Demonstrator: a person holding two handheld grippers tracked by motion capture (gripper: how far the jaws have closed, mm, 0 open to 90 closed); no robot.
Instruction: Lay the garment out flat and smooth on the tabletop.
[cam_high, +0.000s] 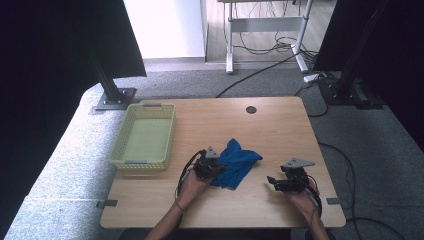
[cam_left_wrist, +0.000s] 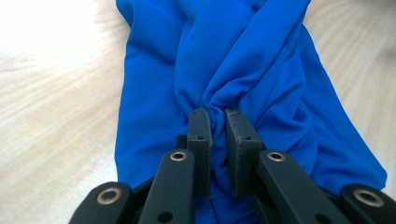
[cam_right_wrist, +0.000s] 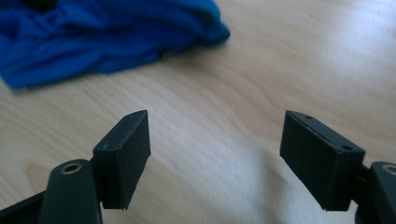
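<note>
Blue crumpled cloth (cam_high: 236, 162) lies mid-bench (cam_high: 280, 125); your left claw (cam_left_wrist: 215, 114) pinches a gathered fold. Right claw (cam_right_wrist: 215, 140) hangs spread, well apart. Grasp step; next probably calls for lifting toward the pale-green plastic basket (cam_high: 116, 155).

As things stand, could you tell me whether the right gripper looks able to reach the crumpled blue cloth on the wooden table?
Probably yes: the right gripper is open, with bare wooden table between it and the crumpled blue cloth, which the left gripper pinches.

Open tabletop (cam_high: 280, 135) right of cloth (cam_high: 239, 161)
</note>
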